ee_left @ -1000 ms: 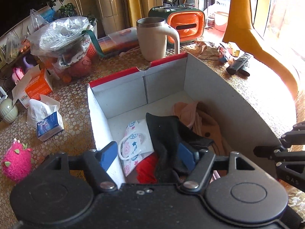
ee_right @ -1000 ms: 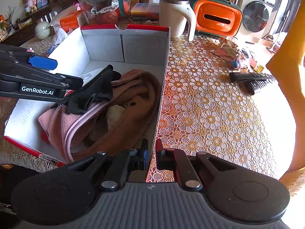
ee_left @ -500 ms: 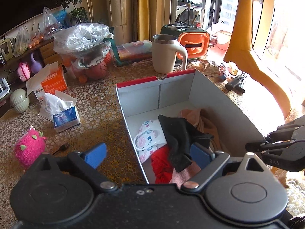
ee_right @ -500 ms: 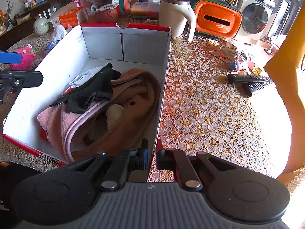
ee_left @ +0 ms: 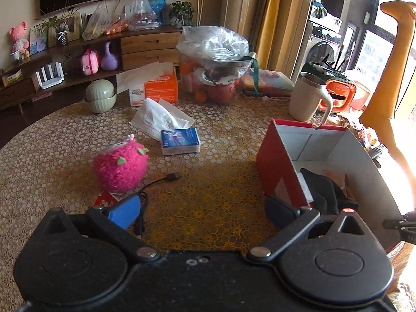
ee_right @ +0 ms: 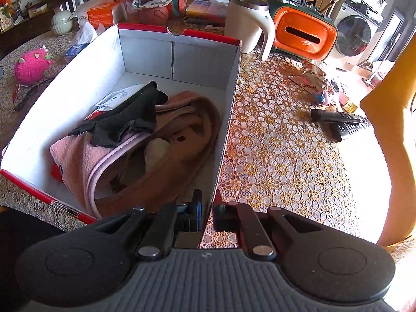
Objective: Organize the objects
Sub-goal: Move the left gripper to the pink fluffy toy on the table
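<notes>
Step in hand: right tool clenched on shoebox wall; left tool released, empty. Next pick, judged: pink plush toy, centre-left.

Standing near the table's far edge: mug, just beside orange holder. Lying together on the lace cloth: two remotes. Sitting farther left: fruit bag, orange carton, green jar. Lying nearer: blue pack.
</notes>
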